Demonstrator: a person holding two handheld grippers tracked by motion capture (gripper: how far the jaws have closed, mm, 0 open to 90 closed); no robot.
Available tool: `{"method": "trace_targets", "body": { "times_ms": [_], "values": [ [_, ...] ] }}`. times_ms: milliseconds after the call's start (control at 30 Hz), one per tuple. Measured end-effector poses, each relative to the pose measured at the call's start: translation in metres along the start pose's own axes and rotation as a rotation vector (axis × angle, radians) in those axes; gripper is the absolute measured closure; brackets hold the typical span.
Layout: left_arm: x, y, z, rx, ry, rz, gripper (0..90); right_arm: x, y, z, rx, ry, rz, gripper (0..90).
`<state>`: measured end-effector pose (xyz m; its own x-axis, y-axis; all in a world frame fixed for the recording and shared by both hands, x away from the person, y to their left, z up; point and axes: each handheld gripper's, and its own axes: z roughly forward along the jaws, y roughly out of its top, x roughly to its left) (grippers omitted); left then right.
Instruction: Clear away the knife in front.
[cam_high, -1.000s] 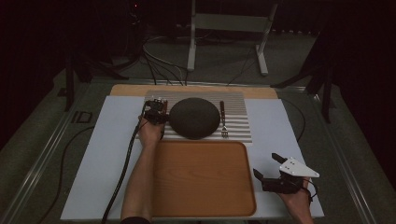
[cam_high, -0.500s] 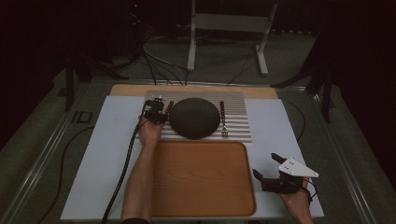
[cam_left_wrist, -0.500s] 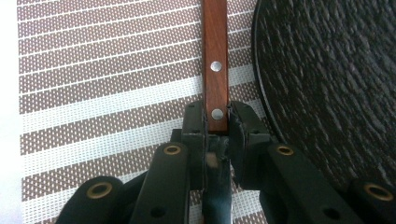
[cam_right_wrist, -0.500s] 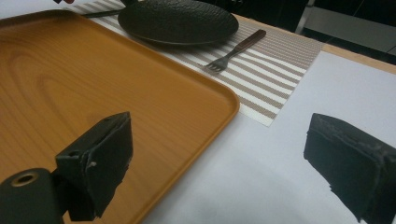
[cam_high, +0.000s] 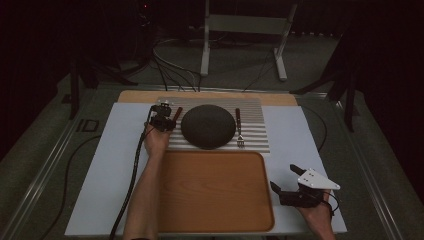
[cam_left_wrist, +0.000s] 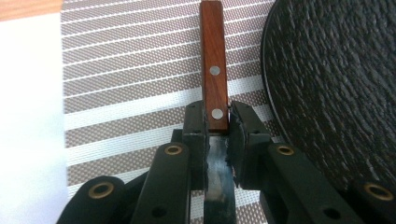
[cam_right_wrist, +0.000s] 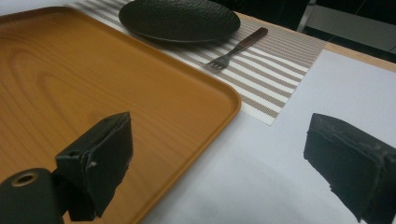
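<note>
Gripping the knife (cam_left_wrist: 214, 88) at the handle–blade junction, the left gripper (cam_left_wrist: 217, 135) lies in line with its long axis, left of the plate (cam_high: 208, 126); the right gripper (cam_high: 295, 186) waits released, well apart.

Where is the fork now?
In the high view, the fork lies on the striped placemat, right of the black plate, beyond the wooden tray.

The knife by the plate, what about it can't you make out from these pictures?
- Knife blade, left gripper view: the left gripper fingers cover most of it, and the bottom edge cuts off its tip.
- Knife, high view: the gripper hides most of it; only a bit of handle shows beside the plate.
</note>
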<state>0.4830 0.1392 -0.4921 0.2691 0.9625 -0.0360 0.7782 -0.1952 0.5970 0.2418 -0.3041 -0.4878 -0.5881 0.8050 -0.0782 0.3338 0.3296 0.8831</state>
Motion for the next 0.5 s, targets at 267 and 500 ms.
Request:
{"method": "trace_targets", "body": {
  "times_ms": [267, 500],
  "values": [
    [0.002, -0.002, -0.007, -0.006, -0.018, -0.005, 78.3, 0.0, 0.0, 0.0, 0.001, 0.002, -0.001, 7.9],
    [0.001, -0.001, -0.018, -0.024, -0.014, -0.007, 78.3, 0.0, 0.0, 0.0, 0.004, 0.002, -0.001, 7.9]
  ]
}}
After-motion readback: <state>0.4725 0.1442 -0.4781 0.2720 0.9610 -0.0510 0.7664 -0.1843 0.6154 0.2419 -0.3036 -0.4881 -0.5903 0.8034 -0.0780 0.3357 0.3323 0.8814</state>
